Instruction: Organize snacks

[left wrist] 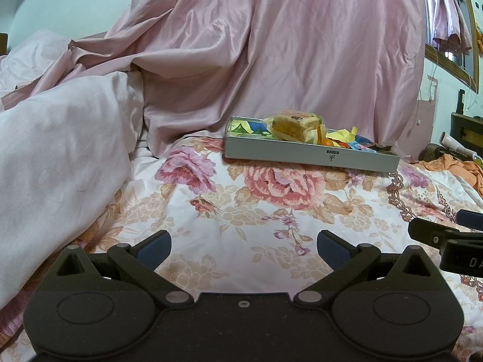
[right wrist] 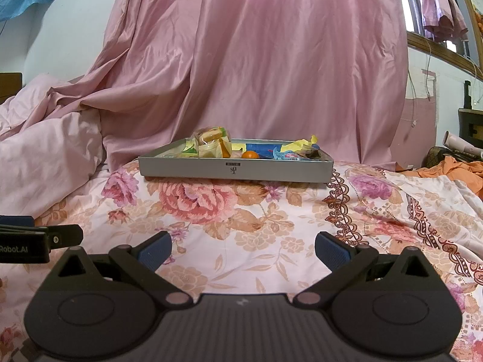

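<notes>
A pale pink quilt (left wrist: 54,157) is heaped at the left edge of the floral bedspread (left wrist: 241,220), and the left gripper (left wrist: 244,249) hovers low over the spread, fingers wide apart and empty. Beside it the right gripper (right wrist: 243,249) is likewise spread with nothing between its pads. The grey tray (right wrist: 235,169) of snacks sits toward the bed's far edge, holding a wrapped cake (right wrist: 212,143) at its left end, a small orange (right wrist: 250,154) and loose candy wrappers (right wrist: 297,149) to the right.

Matt grey tray (right wrist: 235,170); glossy pink curtain (right wrist: 256,60); floral cloth bedsheet (right wrist: 241,226).
</notes>
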A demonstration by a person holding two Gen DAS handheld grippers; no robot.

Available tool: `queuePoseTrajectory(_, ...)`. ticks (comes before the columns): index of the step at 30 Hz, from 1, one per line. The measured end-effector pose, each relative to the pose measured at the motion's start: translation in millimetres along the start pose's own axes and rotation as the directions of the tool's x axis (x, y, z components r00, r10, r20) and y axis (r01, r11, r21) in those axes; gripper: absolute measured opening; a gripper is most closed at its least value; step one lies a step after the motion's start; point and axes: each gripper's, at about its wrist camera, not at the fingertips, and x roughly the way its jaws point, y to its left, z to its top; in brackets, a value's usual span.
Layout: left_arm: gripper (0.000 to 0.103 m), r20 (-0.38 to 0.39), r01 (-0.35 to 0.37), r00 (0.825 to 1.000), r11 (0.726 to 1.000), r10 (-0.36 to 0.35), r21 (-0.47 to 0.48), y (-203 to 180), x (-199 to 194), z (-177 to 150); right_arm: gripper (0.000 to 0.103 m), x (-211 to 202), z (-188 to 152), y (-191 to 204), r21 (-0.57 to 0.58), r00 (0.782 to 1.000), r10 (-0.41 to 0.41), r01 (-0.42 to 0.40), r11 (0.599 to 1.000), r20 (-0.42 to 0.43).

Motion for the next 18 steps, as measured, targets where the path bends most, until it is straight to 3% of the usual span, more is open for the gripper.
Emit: queuePoseTrajectory(18,0.102,0.000,0.000,1.000,1.000,0.000,0.001,0.0,-0.1,-0.2,0.103,-0.1,-0.4,2.0,-0.002,1.000,-0.002,0.002,1.000,-0.001)
